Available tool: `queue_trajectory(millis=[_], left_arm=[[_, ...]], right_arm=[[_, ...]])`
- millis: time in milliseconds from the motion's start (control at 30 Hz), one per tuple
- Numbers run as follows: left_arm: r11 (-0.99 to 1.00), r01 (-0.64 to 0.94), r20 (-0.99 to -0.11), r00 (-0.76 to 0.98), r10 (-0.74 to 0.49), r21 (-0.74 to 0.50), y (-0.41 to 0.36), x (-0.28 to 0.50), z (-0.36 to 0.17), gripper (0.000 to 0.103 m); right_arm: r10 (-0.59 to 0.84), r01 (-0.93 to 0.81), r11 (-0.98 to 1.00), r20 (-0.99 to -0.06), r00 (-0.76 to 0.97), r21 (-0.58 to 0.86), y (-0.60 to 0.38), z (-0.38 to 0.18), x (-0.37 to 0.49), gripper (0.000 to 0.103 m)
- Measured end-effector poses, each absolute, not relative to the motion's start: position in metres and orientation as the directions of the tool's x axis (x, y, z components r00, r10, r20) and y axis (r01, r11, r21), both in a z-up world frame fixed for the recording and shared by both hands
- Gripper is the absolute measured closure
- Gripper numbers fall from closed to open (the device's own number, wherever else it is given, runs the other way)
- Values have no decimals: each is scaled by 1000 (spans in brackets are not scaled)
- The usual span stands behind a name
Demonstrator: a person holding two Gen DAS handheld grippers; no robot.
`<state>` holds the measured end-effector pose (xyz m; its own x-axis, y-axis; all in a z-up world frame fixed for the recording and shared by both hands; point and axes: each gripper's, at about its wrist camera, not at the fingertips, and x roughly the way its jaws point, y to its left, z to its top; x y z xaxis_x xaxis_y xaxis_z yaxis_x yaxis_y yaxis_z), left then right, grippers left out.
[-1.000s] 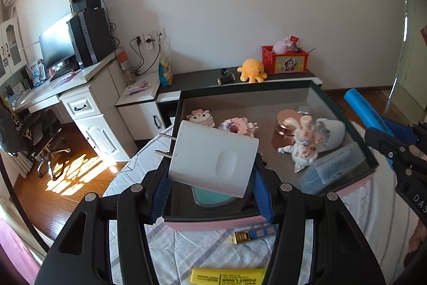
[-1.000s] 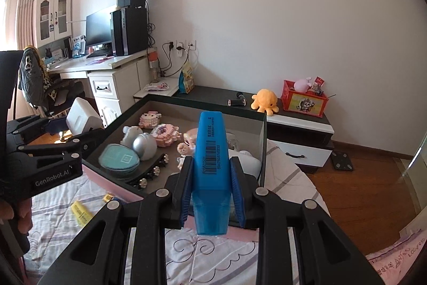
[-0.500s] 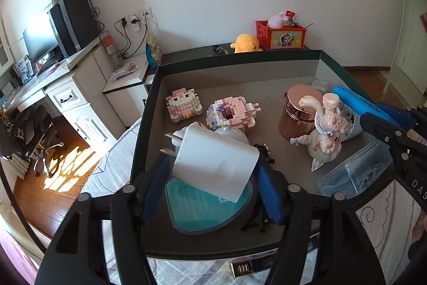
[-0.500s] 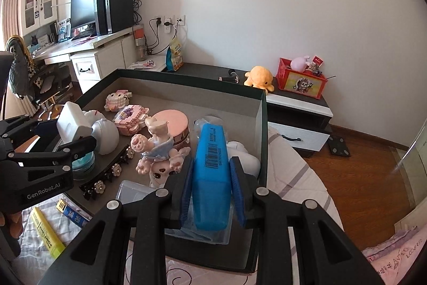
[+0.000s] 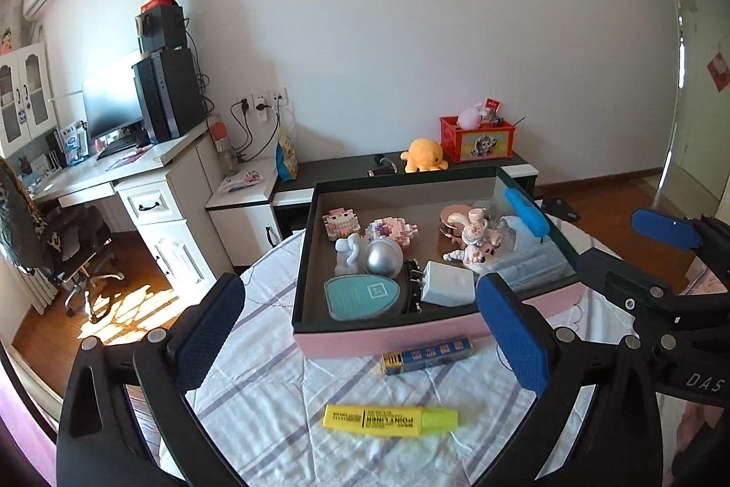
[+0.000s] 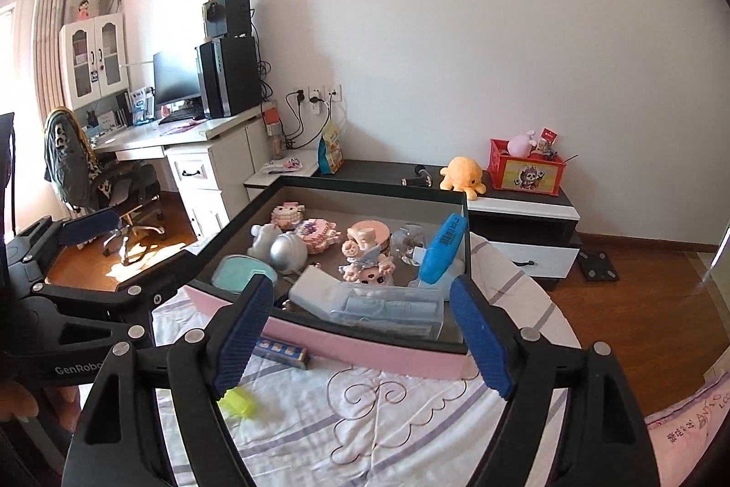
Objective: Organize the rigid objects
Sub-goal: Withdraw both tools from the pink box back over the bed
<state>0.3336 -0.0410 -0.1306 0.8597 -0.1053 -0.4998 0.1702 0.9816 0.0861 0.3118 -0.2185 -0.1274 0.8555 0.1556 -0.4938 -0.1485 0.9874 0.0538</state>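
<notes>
We've got both grippers, left [image 5: 360, 332] and right [image 6: 360, 332], spread wide and empty; charger [image 5: 447, 284] and blue marker [image 6: 443, 249] in box [image 5: 383, 334] at 12 o'clock.

Left gripper [image 5: 360, 332] hangs with jaws spread wide, empty; right gripper [image 6: 365, 332] gapes just as wide, nothing held.

yellow highlighter [image 6: 237, 402] half-hidden behind finger
</notes>
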Motion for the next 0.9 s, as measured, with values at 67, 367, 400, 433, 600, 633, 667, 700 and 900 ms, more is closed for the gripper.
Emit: queue_trajectory(millis=[67, 367, 400, 433, 600, 633, 667, 700, 900], left_arm=[[985, 156, -469, 877, -103, 76, -35, 309, -121, 0], [996, 87, -357, 931, -77, 12, -18, 205, -90, 0], [997, 73, -350, 934, -67, 4, -17, 194, -89, 0], [998, 69, -337, 939, -66, -3, -16, 185, -88, 0], [998, 62, -303, 951, -59, -1, -12, 150, -81, 0], [998, 62, -296, 953, -60, -3, -12, 142, -79, 0], [998, 61, -285, 957, -61, -7, -11, 137, -78, 0], [998, 59, -276, 959, -59, -9, -10, 132, -76, 0], [999, 46, -250, 967, -46, -7, -4, 114, -71, 0]], right_arm=[[162, -153, 987, -469, 868, 56, -214, -117, 287, 21], [111, -107, 994, -350, 930, 30, -197, -85, 187, 14], [96, -93, 995, -341, 935, 27, -196, -83, 177, 12], [94, -89, 996, -329, 940, 30, -196, -81, 168, 11], [65, -58, 998, -290, 955, 30, -195, -76, 128, 0], [61, -57, 998, -277, 959, 23, -194, -74, 122, 0], [59, -56, 998, -267, 962, 18, -194, -72, 116, 0], [58, -55, 998, -254, 965, 18, -194, -70, 110, 0], [62, -61, 998, -224, 973, 9, -189, -61, 89, 0]])
